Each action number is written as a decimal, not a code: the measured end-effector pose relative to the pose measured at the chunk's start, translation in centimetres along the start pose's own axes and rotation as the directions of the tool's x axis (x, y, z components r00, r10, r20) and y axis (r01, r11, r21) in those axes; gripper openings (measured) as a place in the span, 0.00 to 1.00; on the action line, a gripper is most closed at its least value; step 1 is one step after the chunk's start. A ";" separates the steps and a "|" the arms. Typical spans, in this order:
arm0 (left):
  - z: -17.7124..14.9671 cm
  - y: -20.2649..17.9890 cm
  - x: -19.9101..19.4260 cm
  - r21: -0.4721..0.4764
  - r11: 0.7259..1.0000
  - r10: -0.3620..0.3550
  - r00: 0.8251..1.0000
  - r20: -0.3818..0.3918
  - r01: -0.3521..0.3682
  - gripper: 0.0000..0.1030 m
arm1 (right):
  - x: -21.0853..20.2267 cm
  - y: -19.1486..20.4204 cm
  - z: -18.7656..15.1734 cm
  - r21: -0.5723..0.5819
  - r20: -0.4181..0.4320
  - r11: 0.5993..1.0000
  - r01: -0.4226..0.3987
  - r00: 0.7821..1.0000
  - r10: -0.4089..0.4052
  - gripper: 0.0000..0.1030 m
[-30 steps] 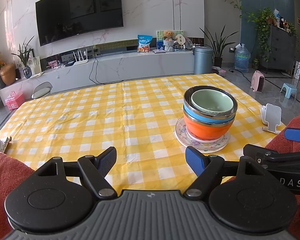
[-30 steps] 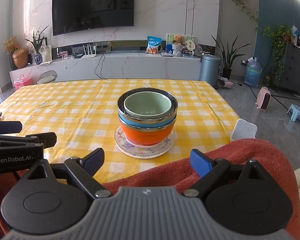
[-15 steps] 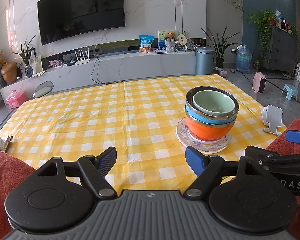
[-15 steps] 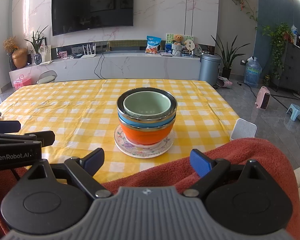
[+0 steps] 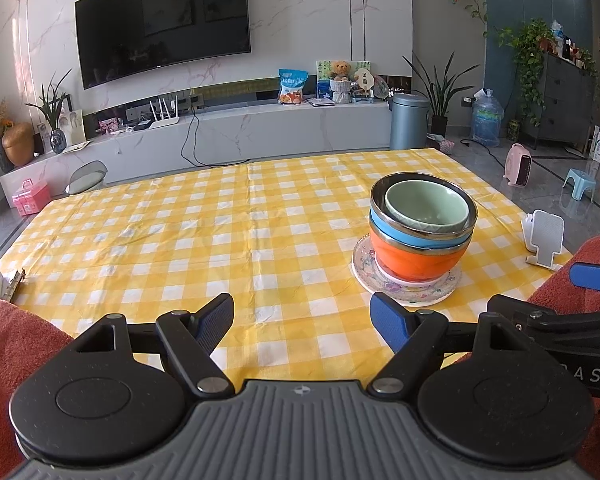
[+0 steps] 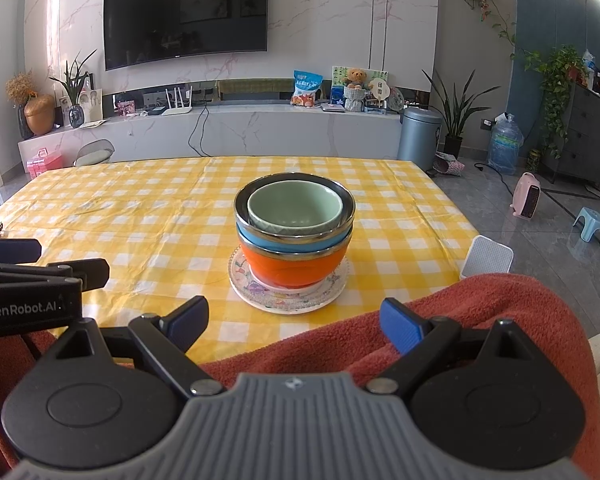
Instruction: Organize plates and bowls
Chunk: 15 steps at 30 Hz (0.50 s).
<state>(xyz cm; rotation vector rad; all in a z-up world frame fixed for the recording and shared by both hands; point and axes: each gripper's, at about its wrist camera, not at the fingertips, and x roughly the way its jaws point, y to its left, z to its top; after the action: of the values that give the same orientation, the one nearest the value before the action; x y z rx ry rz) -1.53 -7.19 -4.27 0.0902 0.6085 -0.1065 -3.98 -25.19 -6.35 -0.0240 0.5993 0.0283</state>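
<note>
A stack stands on the yellow checked tablecloth (image 5: 180, 240): a green bowl (image 5: 426, 208) inside a blue bowl (image 5: 400, 234) inside an orange bowl (image 5: 412, 258), on a patterned plate (image 5: 384, 284). The same stack shows in the right wrist view: green bowl (image 6: 294, 208), orange bowl (image 6: 292, 266), plate (image 6: 256, 294). My left gripper (image 5: 302, 318) is open and empty, near the table's front edge, left of the stack. My right gripper (image 6: 294, 318) is open and empty, just in front of the stack, over a red towel (image 6: 480, 308).
A white phone stand (image 5: 546, 238) sits at the table's right edge. Red towel (image 5: 8, 344) lies along the near edge. The right gripper's body (image 5: 560, 320) shows at the left view's right side. Beyond the table are a TV wall, cabinet and grey bin (image 6: 418, 132).
Both views have shifted very slightly; the stack sits a touch further right in the left wrist view. Both grippers stay open and empty.
</note>
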 end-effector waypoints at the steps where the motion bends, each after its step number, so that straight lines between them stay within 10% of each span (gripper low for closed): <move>1: 0.0 0.0 0.0 0.000 1.000 0.000 1.000 0.000 0.000 0.88 | 0.0 0.0 0.0 0.000 0.000 1.000 0.000 1.000 0.000 0.88; 15: 0.1 0.0 -0.3 -0.011 1.000 -0.004 1.000 0.005 0.004 0.88 | 0.0 0.0 0.0 0.000 -0.001 1.000 0.000 1.000 0.000 0.88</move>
<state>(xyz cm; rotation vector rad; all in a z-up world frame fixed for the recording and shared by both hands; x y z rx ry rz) -1.72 -7.20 -3.98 0.0778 0.6040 -0.1071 -4.00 -25.17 -6.33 -0.0244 0.5998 0.0281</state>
